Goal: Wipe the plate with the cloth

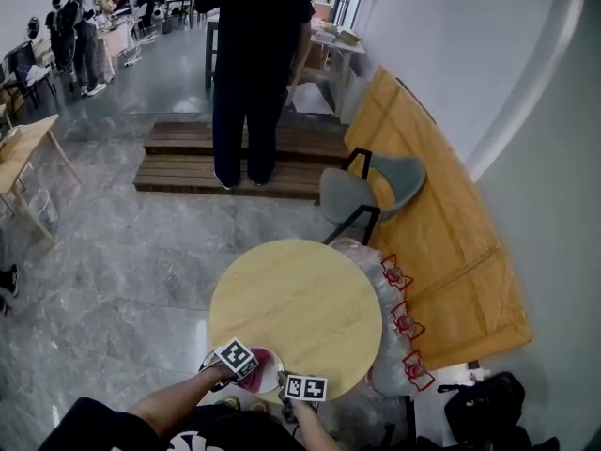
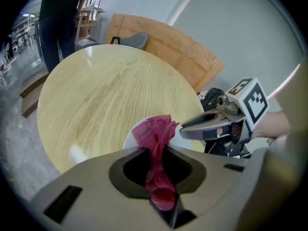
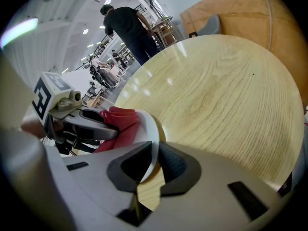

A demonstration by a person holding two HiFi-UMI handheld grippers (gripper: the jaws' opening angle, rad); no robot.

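A white plate point(image 1: 274, 372) is held up over the near edge of the round wooden table point(image 1: 300, 299). My right gripper point(image 3: 154, 160) is shut on the plate's rim point(image 3: 153, 131), which stands edge-on between its jaws. My left gripper point(image 2: 156, 153) is shut on a crumpled red cloth point(image 2: 155, 138), and the cloth point(image 3: 118, 121) lies against the plate's face. In the head view the left gripper point(image 1: 235, 357) sits just left of the right gripper point(image 1: 305, 386), with the cloth point(image 1: 252, 374) between them. A sliver of plate point(image 2: 131, 139) shows behind the cloth.
A person in black point(image 1: 249, 73) stands on a low wooden platform point(image 1: 235, 163) beyond the table. A grey chair point(image 1: 371, 191) is at the table's far right. Wrapped bottle packs point(image 1: 394, 318) and a cardboard sheet point(image 1: 441, 224) lie to the right, a black bag point(image 1: 488, 407) by them.
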